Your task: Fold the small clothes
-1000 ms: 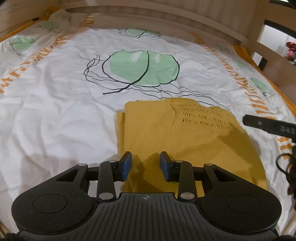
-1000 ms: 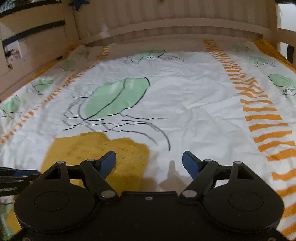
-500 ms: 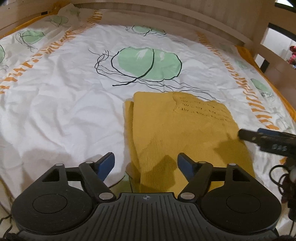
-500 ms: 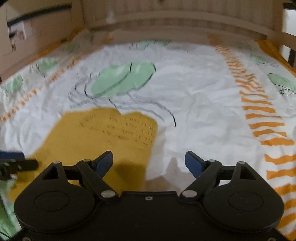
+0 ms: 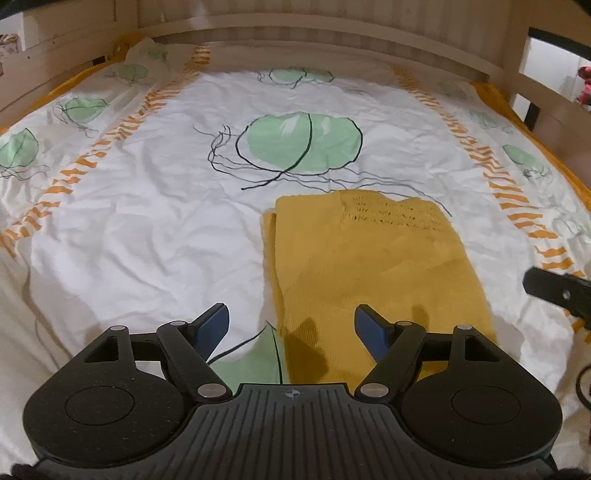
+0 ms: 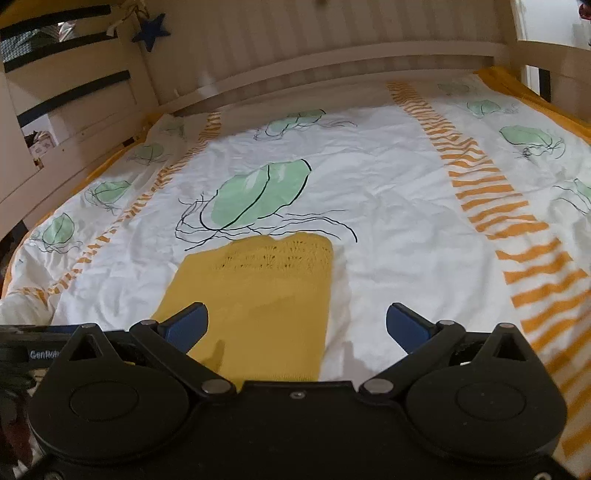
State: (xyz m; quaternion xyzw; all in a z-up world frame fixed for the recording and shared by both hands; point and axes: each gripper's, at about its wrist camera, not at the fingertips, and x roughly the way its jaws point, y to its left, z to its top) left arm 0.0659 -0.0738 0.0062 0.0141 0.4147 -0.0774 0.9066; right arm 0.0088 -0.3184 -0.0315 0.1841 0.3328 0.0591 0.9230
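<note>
A folded mustard-yellow knitted garment point(image 5: 373, 266) lies flat on the bed, its openwork yoke at the far end. My left gripper point(image 5: 293, 328) hovers open above its near left corner, nothing between the blue pads. In the right wrist view the same garment point(image 6: 258, 295) lies ahead and left. My right gripper point(image 6: 297, 323) is above its near right edge, jaws opening wide and gripping nothing. The right gripper's black finger point(image 5: 554, 290) pokes in at the left wrist view's right edge.
The white duvet point(image 5: 147, 229) with green leaf prints and orange striped bands covers the bed. A wooden headboard point(image 6: 332, 48) and side rails point(image 5: 55, 66) enclose it. A dark blue star point(image 6: 149, 31) hangs on the frame at left.
The left gripper let go of the garment's near edge, opened and drew back upward. The right gripper opened wider and pulled back, so more of the garment shows.
</note>
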